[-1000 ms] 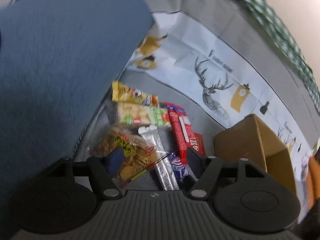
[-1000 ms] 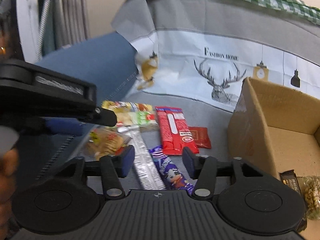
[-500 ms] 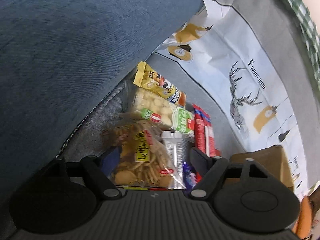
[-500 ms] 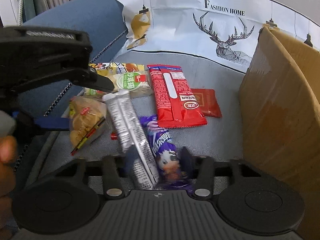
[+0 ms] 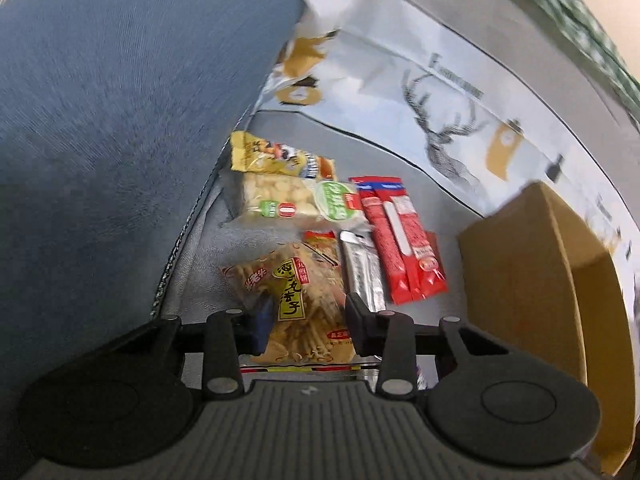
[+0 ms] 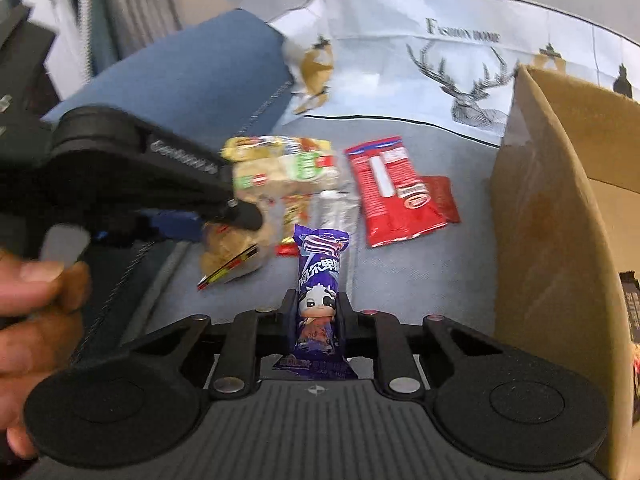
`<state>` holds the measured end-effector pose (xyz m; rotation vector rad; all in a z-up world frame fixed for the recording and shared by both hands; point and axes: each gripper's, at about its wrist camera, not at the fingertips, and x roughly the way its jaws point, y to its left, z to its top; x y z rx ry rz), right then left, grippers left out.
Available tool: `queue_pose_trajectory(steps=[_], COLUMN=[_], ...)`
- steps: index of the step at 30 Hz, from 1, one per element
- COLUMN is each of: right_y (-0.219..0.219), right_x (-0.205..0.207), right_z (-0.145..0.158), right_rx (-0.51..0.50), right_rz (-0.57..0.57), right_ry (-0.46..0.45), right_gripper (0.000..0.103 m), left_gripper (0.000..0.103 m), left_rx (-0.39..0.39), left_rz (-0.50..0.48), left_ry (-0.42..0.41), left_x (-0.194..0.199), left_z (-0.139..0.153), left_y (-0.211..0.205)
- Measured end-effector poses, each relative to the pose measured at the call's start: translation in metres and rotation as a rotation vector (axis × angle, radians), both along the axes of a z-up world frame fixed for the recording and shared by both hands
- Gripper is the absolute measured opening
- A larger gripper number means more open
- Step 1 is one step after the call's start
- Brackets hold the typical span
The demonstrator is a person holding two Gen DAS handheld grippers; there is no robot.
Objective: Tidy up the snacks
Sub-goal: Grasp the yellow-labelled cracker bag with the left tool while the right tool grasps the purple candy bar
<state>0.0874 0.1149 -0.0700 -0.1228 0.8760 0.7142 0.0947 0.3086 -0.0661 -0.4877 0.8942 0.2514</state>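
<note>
Item: purple foil-wrapped candy bar, light, crinkly, likely slippery; being pinched mid-length between the right gripper jaws.

Item: clear crackling bag of fried snack sticks, fragile; being closed upon by the left gripper jaws.

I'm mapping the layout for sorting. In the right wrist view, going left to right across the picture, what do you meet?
Person's hand → left gripper → purple candy bar held in the right gripper → red packet → cardboard box.

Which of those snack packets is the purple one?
The slim purple packet with a cartoon cow, pinched between the right gripper fingers. The other packets are red, silver, yellow or clear.
</note>
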Motion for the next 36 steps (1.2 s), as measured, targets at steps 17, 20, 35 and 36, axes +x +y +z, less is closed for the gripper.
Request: queue_pose_trajectory(steps=[17,20,35,36], right_y=[-0.033,-0.034,-0.020,-0.019], right_x=[-0.060,-0.058,-0.058,-0.057], right_z=[-0.022,-0.018,-0.029,-0.029], right_rx=[-0.072,-0.045,-0.086,-0.087], right_rz=[0.092,0.091,0.157,0.156], right_ry=[0.052,0.028,0.044,0.045], right_gripper=[0.021,0.023,0.038,0.038], left_gripper=[0.050,0.061,0.076,0.076], left_rx=[0.020,-0.019,0.053,0.061], left_rz=[-0.107,-0.063,-0.122,-0.129], left_ry=[0.123,0.087,0.269,0.274], left_x=[-0.024,-0.024,0.005,0.005], left_z=[-0.010,-0.008,-0.037,-0.038], left_y=[-0.016,-0.007,-0.024,-0.025])
